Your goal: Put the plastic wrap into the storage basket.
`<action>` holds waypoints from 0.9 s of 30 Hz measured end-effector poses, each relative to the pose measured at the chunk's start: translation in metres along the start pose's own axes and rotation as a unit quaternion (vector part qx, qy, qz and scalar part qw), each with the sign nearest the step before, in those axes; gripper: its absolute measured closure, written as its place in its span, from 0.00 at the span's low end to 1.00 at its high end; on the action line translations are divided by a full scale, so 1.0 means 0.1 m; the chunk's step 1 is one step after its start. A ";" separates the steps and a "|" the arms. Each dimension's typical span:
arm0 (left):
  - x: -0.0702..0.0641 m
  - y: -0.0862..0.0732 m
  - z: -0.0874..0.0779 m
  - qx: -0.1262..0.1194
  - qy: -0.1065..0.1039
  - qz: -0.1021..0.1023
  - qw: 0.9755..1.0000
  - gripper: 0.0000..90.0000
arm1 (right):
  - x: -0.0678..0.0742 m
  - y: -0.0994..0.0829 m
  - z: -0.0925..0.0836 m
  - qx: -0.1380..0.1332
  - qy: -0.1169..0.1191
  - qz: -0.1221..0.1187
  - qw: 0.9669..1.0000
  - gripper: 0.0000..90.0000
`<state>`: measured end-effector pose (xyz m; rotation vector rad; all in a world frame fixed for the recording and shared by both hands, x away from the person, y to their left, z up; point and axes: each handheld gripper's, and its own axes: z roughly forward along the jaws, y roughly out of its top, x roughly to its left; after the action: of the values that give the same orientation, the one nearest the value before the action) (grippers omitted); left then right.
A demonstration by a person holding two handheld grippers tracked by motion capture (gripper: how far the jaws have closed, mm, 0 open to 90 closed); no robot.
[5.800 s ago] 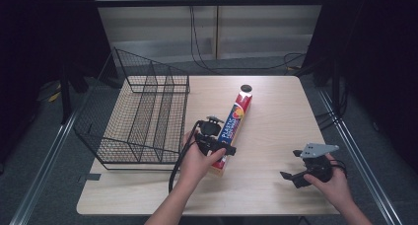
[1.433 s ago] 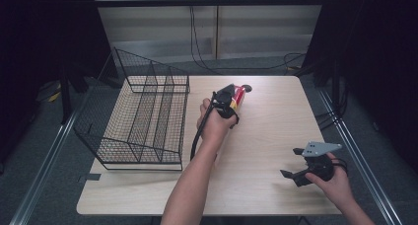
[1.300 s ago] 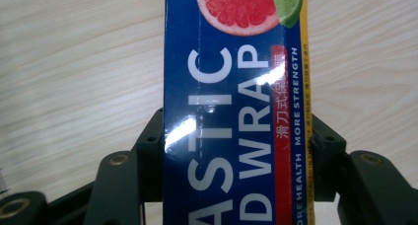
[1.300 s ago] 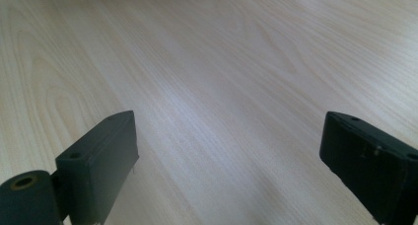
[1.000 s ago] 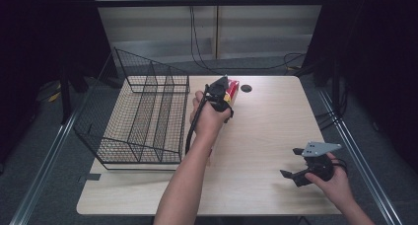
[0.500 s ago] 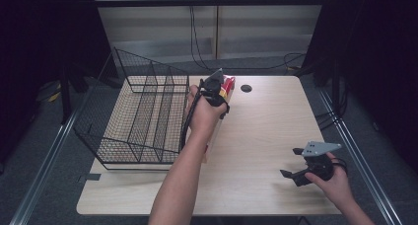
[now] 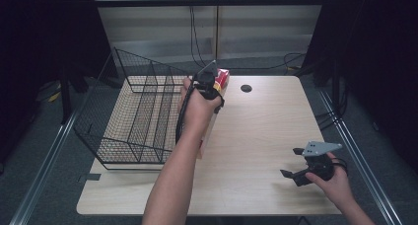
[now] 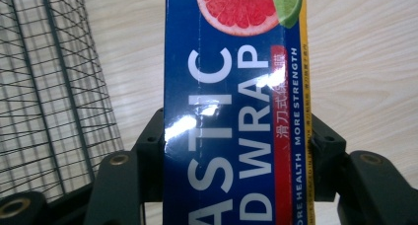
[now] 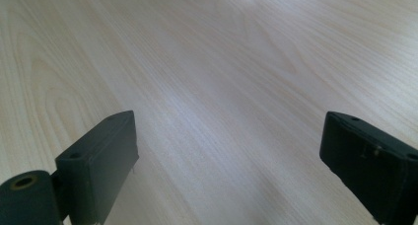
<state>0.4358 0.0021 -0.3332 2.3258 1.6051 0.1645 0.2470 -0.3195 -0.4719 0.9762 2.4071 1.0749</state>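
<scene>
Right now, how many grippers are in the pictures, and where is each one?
2. The left gripper is raised beside the wire basket, closed on the plastic wrap box. The right gripper is open, low over the table near its right front corner.

Looks like a lab or recording booth to me: black curtains hang on both sides, and cables run down a plain panelled back wall to the floor. I'm working at a bare pale wood surface with a cable hole, and metal rails run along the floor beside it.
</scene>
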 end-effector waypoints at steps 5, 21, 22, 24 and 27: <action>0.05 0.02 -0.11 -0.003 0.003 -0.010 1.000 0.47 | 0.01 0.00 0.00 0.002 -0.003 0.001 1.000 0.08; 0.20 0.03 -0.37 -0.009 0.010 -0.030 0.999 0.47 | 0.01 0.00 -0.01 0.000 -0.004 0.003 1.000 0.08; 0.22 0.03 -0.39 -0.009 0.012 -0.029 0.999 0.47 | 0.01 0.00 -0.01 0.000 -0.004 0.004 1.000 0.08; 0.24 0.02 -0.42 -0.012 0.013 -0.032 0.999 0.47 | 0.00 0.00 -0.01 0.001 -0.003 0.003 1.000 0.08; 0.30 0.00 -0.46 -0.014 0.020 -0.037 0.999 0.47 | 0.01 0.00 -0.01 0.000 -0.004 0.005 1.000 0.08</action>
<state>0.4343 0.0384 -0.2921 2.2515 1.6952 0.2161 0.2460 -0.3196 -0.4713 0.9910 2.3986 1.0706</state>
